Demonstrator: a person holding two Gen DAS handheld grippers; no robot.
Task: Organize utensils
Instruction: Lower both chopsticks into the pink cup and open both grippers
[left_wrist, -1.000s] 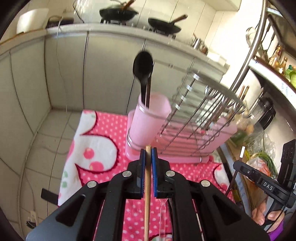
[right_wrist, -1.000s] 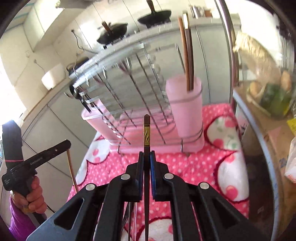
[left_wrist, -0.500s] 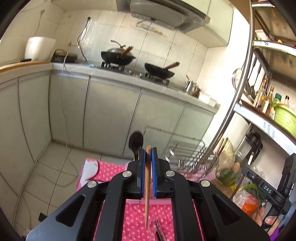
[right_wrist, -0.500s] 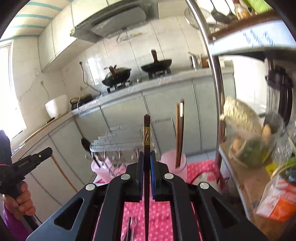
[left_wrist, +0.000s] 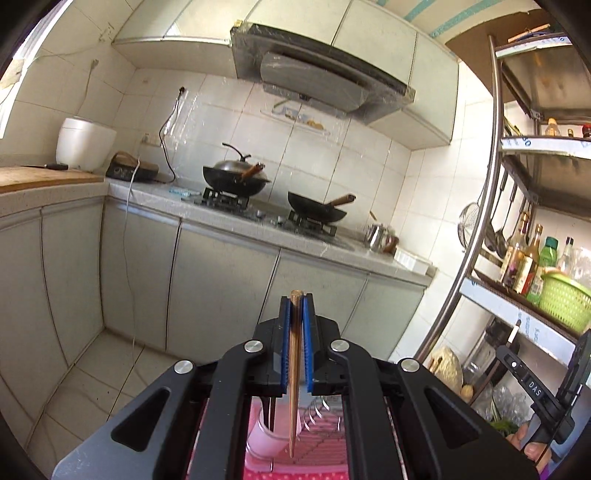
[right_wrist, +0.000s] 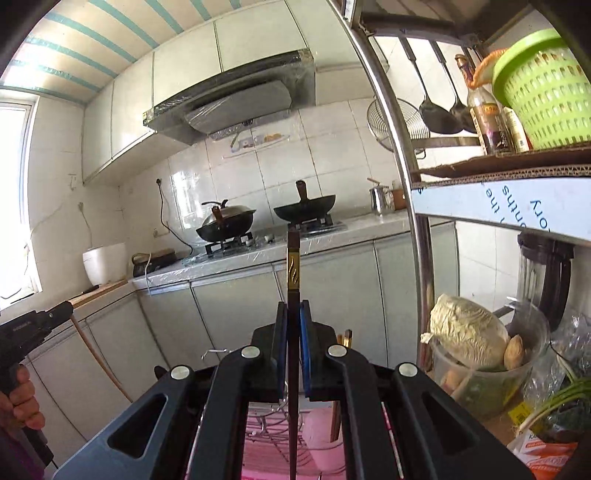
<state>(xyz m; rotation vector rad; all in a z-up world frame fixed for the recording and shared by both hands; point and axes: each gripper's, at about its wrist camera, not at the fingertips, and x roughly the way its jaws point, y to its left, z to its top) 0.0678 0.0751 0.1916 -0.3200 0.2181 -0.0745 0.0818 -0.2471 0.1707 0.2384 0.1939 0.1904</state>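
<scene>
Clamping one chopstick each — left tongs (left_wrist: 295, 314) a bamboo chopstick (left_wrist: 294, 373), right tongs (right_wrist: 292, 317) a dark chopstick (right_wrist: 293, 280).

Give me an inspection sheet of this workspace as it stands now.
Surface: pink polka-dot cloth, glimpsed beneath the left gripper.
Job's things: light wooden chopstick and dark brown chopstick with a gold band; pink plastic utensil cup and wire dish rack below.
Clutter: cabbage in a clear bowl; green plastic basket on the metal shelf.
Grippers: left gripper shut on the light chopstick; right gripper shut on the dark one.
Cables: black cord on the tiled wall.
Surroundings: two black woks on the stove, range hood above.
</scene>
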